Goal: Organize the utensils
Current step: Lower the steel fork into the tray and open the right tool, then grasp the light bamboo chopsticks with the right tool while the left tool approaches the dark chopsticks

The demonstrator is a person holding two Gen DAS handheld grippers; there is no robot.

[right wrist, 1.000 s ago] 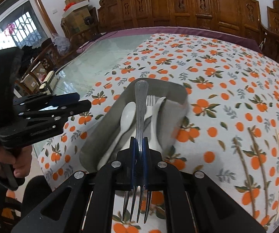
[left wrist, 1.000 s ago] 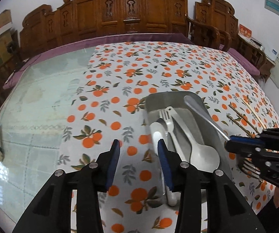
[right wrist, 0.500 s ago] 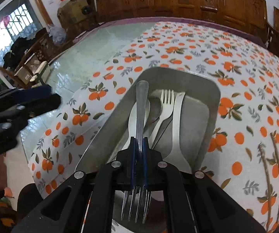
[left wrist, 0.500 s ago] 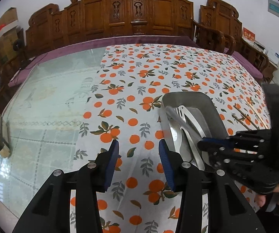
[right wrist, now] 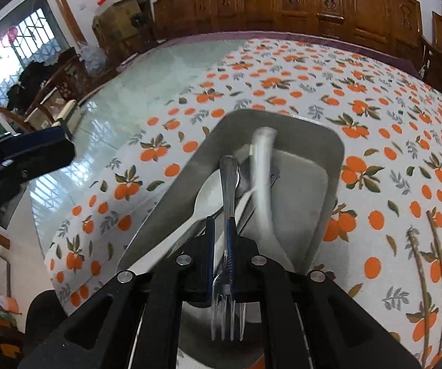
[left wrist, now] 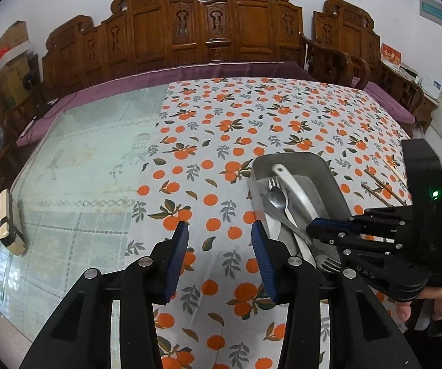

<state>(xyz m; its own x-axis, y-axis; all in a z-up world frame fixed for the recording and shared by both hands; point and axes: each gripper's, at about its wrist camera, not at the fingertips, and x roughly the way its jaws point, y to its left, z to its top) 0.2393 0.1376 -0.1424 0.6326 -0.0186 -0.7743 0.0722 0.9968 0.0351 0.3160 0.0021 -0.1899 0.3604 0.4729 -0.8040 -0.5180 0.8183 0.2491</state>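
A grey metal tray (left wrist: pixel 282 157) (right wrist: pixel 282 117) on the orange-print cloth holds a long white spoon (left wrist: pixel 297 190) (right wrist: pixel 262 184), a second white spoon (right wrist: pixel 208 193) and a fork (left wrist: pixel 272 182). My right gripper (right wrist: pixel 221 226) (left wrist: pixel 313 230) is low over the tray's near end. A steel fork (right wrist: pixel 229 184) (left wrist: pixel 285 215) lies between its jaws, tines toward the camera and blurred, handle end down on the tray's contents. A thin gap shows at the left pad. My left gripper (left wrist: pixel 220 230) (right wrist: pixel 52 150) hangs open over the cloth left of the tray, holding nothing.
Brown chopsticks (left wrist: pixel 383 187) (right wrist: pixel 420 261) lie on the cloth right of the tray. A small pale block (left wrist: pixel 9 221) sits on the glass tabletop at the far left. Carved wooden chairs (left wrist: pixel 221 30) line the far side. A person's hand (left wrist: pixel 429 304) holds the right gripper.
My right gripper came down into the tray with the steel fork, whose handle end now touches the utensils there. The long white spoon shifted. My left gripper drew back from the tray.
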